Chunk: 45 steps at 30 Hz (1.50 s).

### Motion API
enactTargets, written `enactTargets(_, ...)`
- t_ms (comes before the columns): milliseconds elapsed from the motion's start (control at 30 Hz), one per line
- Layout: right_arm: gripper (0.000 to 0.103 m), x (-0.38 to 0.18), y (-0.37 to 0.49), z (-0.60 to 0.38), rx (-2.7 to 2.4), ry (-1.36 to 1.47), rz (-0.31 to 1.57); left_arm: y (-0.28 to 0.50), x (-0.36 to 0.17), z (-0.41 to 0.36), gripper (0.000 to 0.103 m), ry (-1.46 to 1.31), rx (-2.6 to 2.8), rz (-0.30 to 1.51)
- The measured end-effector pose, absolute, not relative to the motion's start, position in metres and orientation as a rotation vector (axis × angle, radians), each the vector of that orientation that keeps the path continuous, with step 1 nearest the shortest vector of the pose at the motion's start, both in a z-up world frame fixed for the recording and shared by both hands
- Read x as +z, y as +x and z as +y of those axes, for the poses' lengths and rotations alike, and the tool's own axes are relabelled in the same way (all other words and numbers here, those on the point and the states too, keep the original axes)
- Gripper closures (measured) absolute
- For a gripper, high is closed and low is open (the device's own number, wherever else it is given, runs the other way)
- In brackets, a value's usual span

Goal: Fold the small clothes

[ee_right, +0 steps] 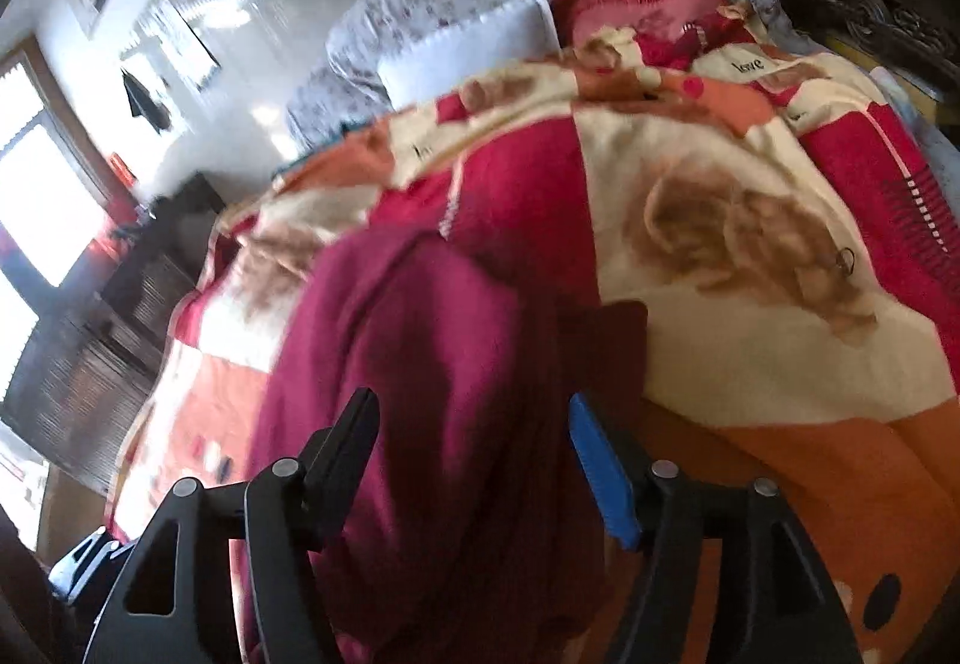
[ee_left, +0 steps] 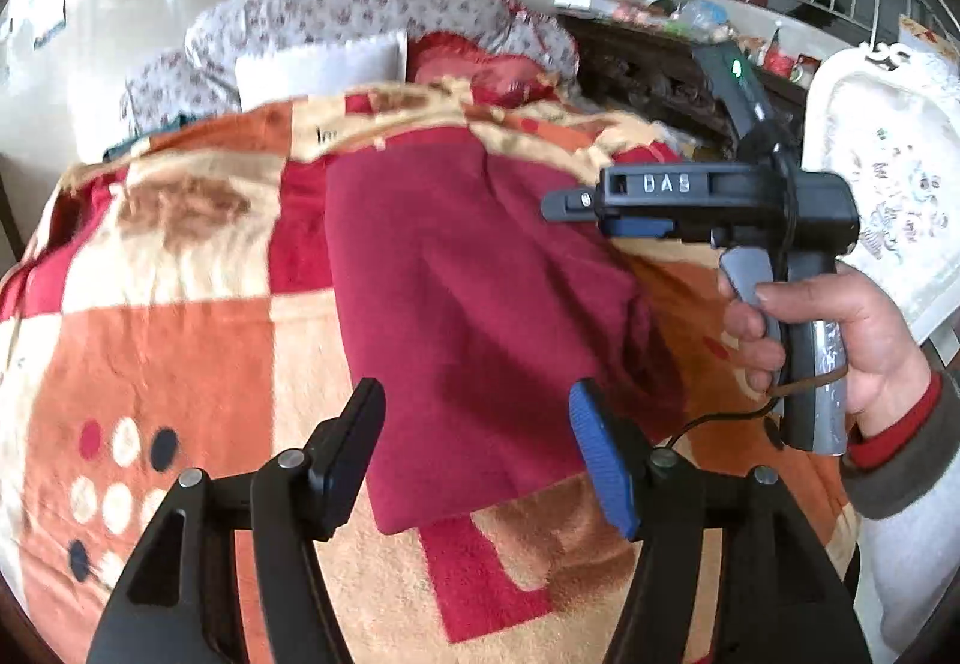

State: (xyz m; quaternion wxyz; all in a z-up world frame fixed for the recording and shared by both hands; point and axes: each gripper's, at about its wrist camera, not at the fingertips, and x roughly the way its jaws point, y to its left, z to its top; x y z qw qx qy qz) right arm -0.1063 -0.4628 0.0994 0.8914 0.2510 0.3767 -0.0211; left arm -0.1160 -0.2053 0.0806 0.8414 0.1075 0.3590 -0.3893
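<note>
With both sets of tongs spread and empty, left tongs point(ee_left: 477, 460) and right tongs point(ee_right: 474, 460), we hover over the dark red garment point(ee_left: 480, 292) lying folded on the blanket-covered bed point(ee_left: 180, 364), apparently lining up another fold.

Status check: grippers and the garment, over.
Left gripper open, empty. Right gripper open, empty. Dark red garment lies on blanket. Nothing in the way.

The dark red garment point(ee_right: 432, 424) is blurred in the right wrist view, its lower end cut off by the frame's bottom edge; the cluttered far table point(ee_left: 690, 21) at upper right cannot be made out.
</note>
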Motion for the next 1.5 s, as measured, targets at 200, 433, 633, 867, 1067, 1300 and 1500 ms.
enactTargets(200, 0.085, 0.109, -0.096, -0.445, -0.127, 0.285, 0.765, -0.121, 0.049, -0.230, 0.039, 0.264, -0.828, 0.803)
enactTargets(433, 0.081, 0.094, -0.092, -0.459, -0.205, 0.305, 0.769, -0.134, 0.041, -0.248, 0.033, 0.352, -0.827, 0.761)
enactTargets(633, 0.028, 0.121, -0.152, -0.459, -0.040, 0.540, 0.699, -0.130, 0.057, -0.218, 0.033, 0.269, -0.809, 0.768)
enactTargets(867, 0.071, 0.094, -0.153, -0.418, 0.012, 0.523, 0.791, -0.131, 0.058, -0.206, 0.033, 0.253, -0.758, 0.781)
enactTargets(1067, 0.081, 0.109, -0.167, -0.401, -0.102, 0.291, 0.747, -0.132, 0.058, -0.199, 0.032, 0.268, -0.725, 0.761)
enactTargets(1300, 0.070, 0.082, -0.171, -0.412, -0.167, 0.338, 0.784, -0.118, 0.048, -0.195, 0.032, 0.236, -0.668, 0.813)
enactTargets(1500, 0.060, 0.119, -0.198, -0.402, -0.196, 0.327, 0.698, -0.114, 0.051, -0.191, 0.032, 0.217, -0.649, 0.816)
